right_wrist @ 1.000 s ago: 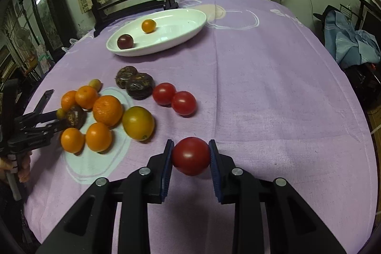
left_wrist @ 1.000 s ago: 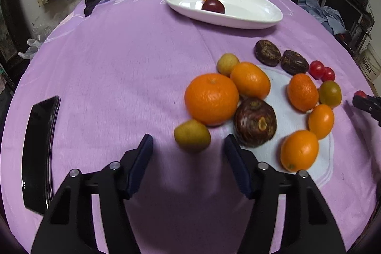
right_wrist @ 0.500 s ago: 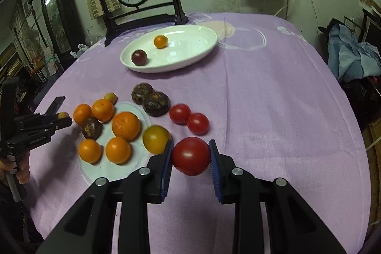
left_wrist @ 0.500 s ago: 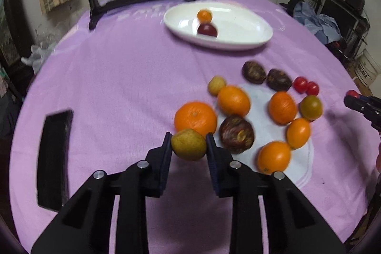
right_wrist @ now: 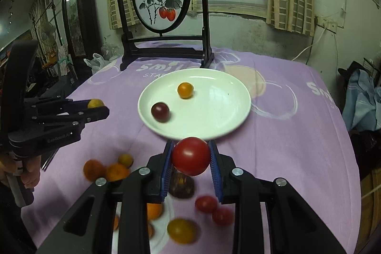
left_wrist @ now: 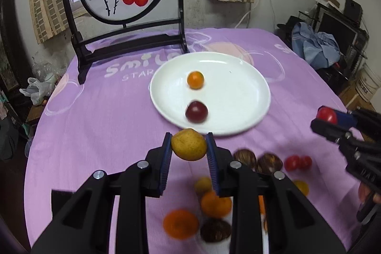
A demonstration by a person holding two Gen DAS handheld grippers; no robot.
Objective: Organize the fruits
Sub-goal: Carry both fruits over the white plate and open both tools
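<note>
My left gripper [left_wrist: 188,151] pinches a yellow fruit [left_wrist: 188,144]; my right gripper [right_wrist: 190,158] pinches a tomato [right_wrist: 191,156], both near the plate [left_wrist: 250,87].

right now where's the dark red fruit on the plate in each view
Left wrist: dark red fruit sits just above centre, at the white plate's near side.
Right wrist: it sits left of centre, on the plate's left part.
Shared landmark: the small orange fruit beyond it.
</note>
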